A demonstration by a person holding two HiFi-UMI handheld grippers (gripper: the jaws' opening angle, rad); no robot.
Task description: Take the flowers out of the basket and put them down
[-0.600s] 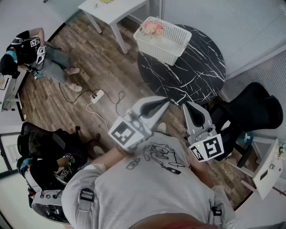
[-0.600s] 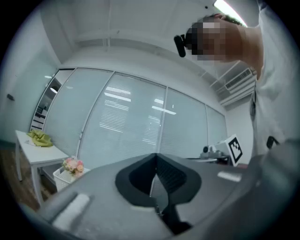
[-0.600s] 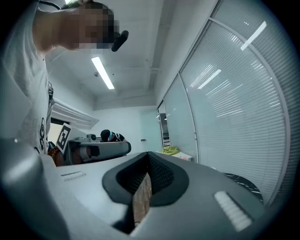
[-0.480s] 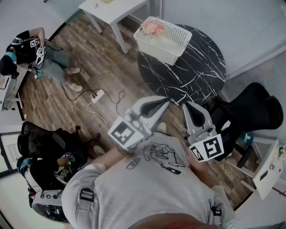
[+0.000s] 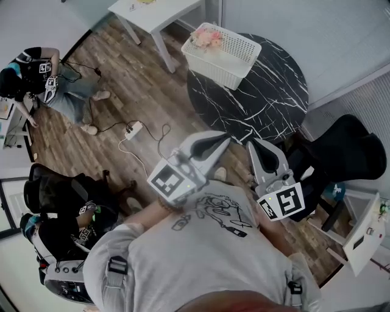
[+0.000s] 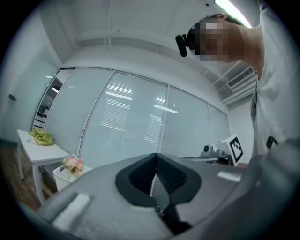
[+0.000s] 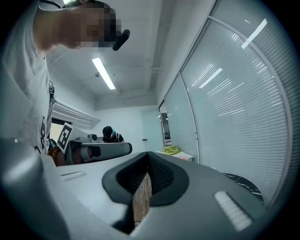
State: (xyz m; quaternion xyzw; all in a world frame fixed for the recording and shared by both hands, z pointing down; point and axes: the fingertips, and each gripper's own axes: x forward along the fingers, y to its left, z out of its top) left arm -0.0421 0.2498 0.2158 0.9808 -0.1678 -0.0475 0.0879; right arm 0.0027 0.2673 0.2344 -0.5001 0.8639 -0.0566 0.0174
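A white slatted basket [image 5: 222, 55] stands on the far left part of a round black marble table [image 5: 268, 97]. Pink flowers [image 5: 206, 38] lie in its far left corner, and they show small at the left of the left gripper view as flowers [image 6: 73, 163] in the basket [image 6: 61, 177]. My left gripper [image 5: 220, 142] is held close to my chest, well short of the table, jaws shut and empty. My right gripper [image 5: 261, 148] is beside it near the table's near edge, also shut with nothing in it.
A white side table [image 5: 159, 13] stands left of the basket. A black office chair [image 5: 341, 152] is at the right. A power strip with cables [image 5: 133, 129] lies on the wood floor. People sit at the left [image 5: 36, 79] and lower left [image 5: 67, 244].
Both grippers stay where they were. The seated person at the far left has shifted position and stretched a leg.
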